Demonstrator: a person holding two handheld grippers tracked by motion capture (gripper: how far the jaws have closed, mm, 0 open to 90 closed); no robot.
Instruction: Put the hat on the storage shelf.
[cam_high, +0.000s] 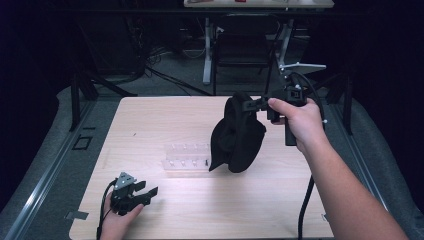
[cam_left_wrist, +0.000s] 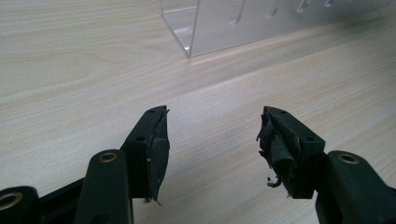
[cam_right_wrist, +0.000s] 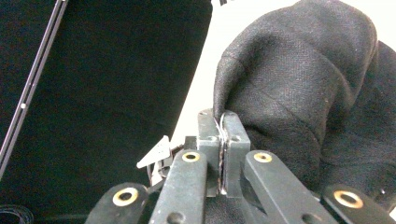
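Your right gripper (cam_high: 257, 104) is clamped on the black cloth (cam_high: 237, 134), which hangs above the counter (cam_high: 200, 205), just right of the clear rack (cam_high: 186, 156). Your left gripper (cam_high: 145, 192) rests near-left of that rack, jaws spread wide and empty.

This looks like a lab or test workspace. A pale wooden table (cam_high: 200, 210) stands on grey carpet, ringed by dark curtains. Beyond its far edge, loose cables (cam_high: 165, 75) trail over the floor around the metal legs of another desk (cam_high: 207, 50).
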